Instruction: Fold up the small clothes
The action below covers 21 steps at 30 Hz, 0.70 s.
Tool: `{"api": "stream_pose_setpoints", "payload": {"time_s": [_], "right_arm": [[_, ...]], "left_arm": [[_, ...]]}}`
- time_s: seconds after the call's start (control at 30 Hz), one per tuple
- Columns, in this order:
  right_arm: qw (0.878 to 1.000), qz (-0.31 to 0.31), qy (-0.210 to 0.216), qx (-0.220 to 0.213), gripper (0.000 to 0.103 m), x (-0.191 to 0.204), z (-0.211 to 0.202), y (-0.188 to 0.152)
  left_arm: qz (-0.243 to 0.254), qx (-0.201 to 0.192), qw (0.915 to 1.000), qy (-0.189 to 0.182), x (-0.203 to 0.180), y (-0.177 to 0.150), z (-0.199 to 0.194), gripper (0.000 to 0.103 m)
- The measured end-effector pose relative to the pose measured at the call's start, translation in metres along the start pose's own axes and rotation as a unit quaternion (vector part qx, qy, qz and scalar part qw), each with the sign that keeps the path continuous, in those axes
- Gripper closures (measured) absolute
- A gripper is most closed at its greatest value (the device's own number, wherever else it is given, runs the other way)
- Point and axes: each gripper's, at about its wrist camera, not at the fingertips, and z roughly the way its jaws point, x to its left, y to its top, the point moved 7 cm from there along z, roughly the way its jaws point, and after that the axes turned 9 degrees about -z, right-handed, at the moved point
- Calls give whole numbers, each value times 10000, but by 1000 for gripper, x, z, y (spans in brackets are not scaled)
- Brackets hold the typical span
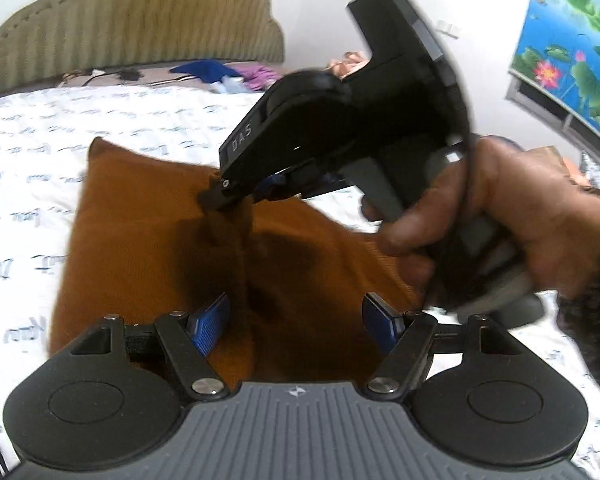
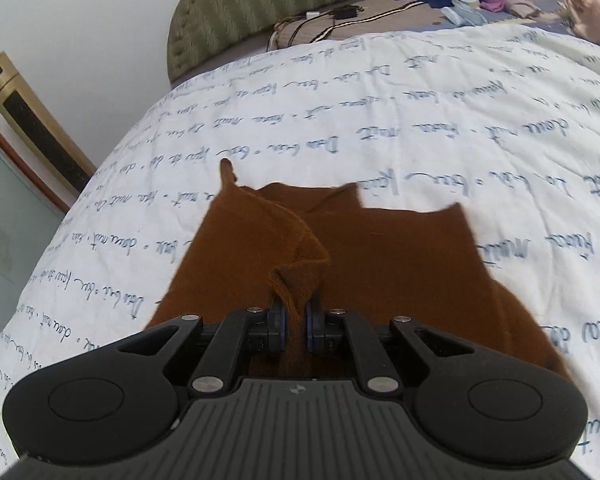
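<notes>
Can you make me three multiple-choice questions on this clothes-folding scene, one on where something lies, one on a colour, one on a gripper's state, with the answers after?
1. Where does the garment lie?
A. on the white bedspread with script printed on it
B. on a wooden floor
C. inside a basket

2. What colour is the garment being folded?
A. navy blue
B. rust brown
C. pink

3. How does the right gripper stand?
A. wide open above the cloth
B. shut on a fold of the garment
C. shut on nothing

Answers:
1 A: the brown cloth spreads over the bedspread in both views.
2 B: the cloth is rust brown throughout.
3 B: its blue pads pinch a raised fold of cloth, while the left gripper stands open with its pads apart over the garment.
</notes>
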Motion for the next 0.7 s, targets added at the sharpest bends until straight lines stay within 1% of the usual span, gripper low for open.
{"api": "stream_pose_setpoints", "payload": {"time_s": [0.07,0.13,0.2,0.27,0.4,0.43,0.5,0.53,0.57,0.6,0.67,0.7], "right_arm": [[9999,27,-55,-81,93,-11,-7,-1],[9995,-98,-218,-206,93,-21,-18,1],[9991,-67,-269,-309,93,-33,-30,5],[9985,-74,-393,-379,93,-43,-41,8],[9971,-51,-641,-407,93,-65,-62,7],[9964,-51,-729,-427,93,-71,-69,6],[9940,-91,-1019,-386,100,-83,-74,2],[9929,-83,-1137,-345,100,-91,-74,-1],[9938,49,-1071,-284,100,-99,-70,-6],[9956,141,-902,-215,100,-104,-65,-12],[9968,238,-724,-248,99,-103,-61,-22],[9975,298,-567,-308,98,-99,-63,-26]], "left_arm": [[-64,-42,9999,-131,1,-4,-17,30],[-212,-66,9995,-228,3,-1,-28,30],[-275,-69,9993,-248,5,4,-35,30],[-319,-78,9990,-302,-1,8,-39,30],[-350,-110,9985,-403,6,30,-34,30],[-378,-69,9976,-582,4,33,-36,30],[-516,-2,9935,-1010,0,38,-45,30],[-519,-36,9922,-1135,-7,37,-54,30],[-462,-84,9922,-1156,-8,41,-56,30],[-398,-149,9936,-1043,-7,46,-58,30],[-358,-260,9954,-850,-2,54,-59,30],[-445,-242,9955,-802,5,58,-58,30]]}}
